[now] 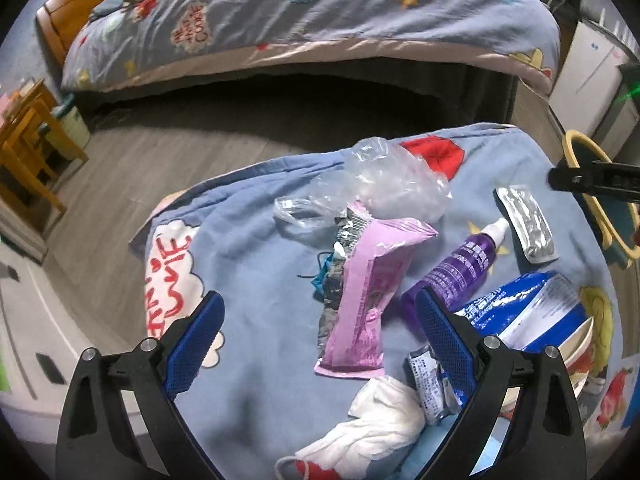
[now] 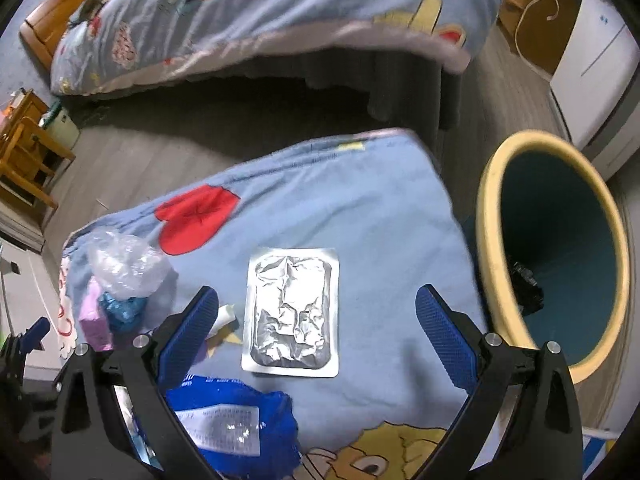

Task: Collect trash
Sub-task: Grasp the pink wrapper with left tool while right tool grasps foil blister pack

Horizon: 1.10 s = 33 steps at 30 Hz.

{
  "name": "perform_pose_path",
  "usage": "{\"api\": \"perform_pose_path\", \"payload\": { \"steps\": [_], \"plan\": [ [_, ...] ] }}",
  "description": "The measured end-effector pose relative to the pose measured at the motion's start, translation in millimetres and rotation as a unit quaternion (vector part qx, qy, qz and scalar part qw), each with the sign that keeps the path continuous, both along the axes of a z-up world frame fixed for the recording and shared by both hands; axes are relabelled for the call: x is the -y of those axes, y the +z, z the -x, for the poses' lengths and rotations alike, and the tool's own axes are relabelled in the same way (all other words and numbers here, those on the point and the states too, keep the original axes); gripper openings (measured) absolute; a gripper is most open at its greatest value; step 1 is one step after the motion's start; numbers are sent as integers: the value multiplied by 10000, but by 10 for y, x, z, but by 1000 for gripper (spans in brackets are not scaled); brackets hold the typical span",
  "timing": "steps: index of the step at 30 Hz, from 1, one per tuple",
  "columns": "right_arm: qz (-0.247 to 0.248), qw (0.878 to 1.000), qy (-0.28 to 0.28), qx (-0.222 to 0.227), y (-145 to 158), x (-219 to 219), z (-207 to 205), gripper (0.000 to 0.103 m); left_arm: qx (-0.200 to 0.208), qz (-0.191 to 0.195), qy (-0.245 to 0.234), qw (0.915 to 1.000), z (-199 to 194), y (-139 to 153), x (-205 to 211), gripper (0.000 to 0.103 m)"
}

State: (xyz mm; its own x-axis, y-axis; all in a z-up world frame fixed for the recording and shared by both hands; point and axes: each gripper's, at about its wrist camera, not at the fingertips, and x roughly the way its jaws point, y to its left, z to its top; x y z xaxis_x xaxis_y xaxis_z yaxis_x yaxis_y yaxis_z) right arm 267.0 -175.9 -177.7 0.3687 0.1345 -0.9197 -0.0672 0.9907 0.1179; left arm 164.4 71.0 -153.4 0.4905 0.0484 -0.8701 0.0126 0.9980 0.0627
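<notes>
Foil was the nearest target: a flat silver foil packet (image 2: 291, 312) lay on the blue cartoon bedsheet (image 2: 380, 220), squarely ahead of the right gripper (image 2: 316, 316), whose blue pads were spread wide and held nothing. The yellow-rimmed bin (image 2: 556, 248) stood just beside the bed edge on that side, with something dark already inside, possibly earlier trash, though the blur made it hard to tell. Because the packet lay flat, a good pick would mean lowering one pad to a raised edge and closing on the rim rather than pressing down on the middle.

The left gripper (image 1: 320, 332) also stood open and empty over the pink wrapper (image 1: 368, 300), near the purple bottle (image 1: 456, 268), clear plastic bag (image 1: 384, 180) and white mask (image 1: 372, 424).
</notes>
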Motion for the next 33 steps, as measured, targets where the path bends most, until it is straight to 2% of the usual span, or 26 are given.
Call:
{"api": "perform_pose_path", "payload": {
  "steps": [6, 8, 9, 10, 12, 15, 18, 20, 22, 23, 25, 33],
  "plan": [
    [25, 9994, -80, -347, -275, -67, -80, 97, -74, 189, -22, 9998, -47, -91, -31, 93],
    [-68, 9989, -168, -441, -319, -46, -81, 95, -133, 227, -62, 9996, -60, -123, -24, 86],
    [-181, 9982, -215, -528, -355, -34, -83, 90, -189, 286, -84, 9994, -69, -144, -23, 80],
    [-258, 9977, -232, -590, -381, -36, -88, 86, -239, 322, -93, 9992, -74, -162, -20, 78],
    [-332, 9971, -240, -638, -403, -43, -94, 86, -284, 324, -132, 9990, -83, -191, 4, 76],
    [-335, 9974, -150, -626, -399, -96, -120, 86, -407, 260, -219, 9986, -102, -245, 67, 67],
    [-128, 9980, -21, -623, -429, -154, -130, 84, -468, 277, -263, 9982, -112, -293, 105, 59],
    [98, 9980, 110, -614, -430, -199, -127, 81, -497, 275, -303, 9979, -109, -309, 122, 49],
    [326, 9976, 214, -571, -414, -236, -129, 71, -564, 250, -368, 9974, -107, -326, 144, 32],
    [374, 9975, 246, -550, -406, -241, -131, 68, -589, 235, -395, 9972, -107, -329, 153, 28],
    [281, 9977, 250, -564, -397, -214, -137, 68, -560, 217, -460, 9971, -105, -305, 170, 17],
    [102, 9990, 140, -408, -171, 16, -72, 67, -92, 328, -441, 9984, -49, 3, 174, 16]
  ]
}}
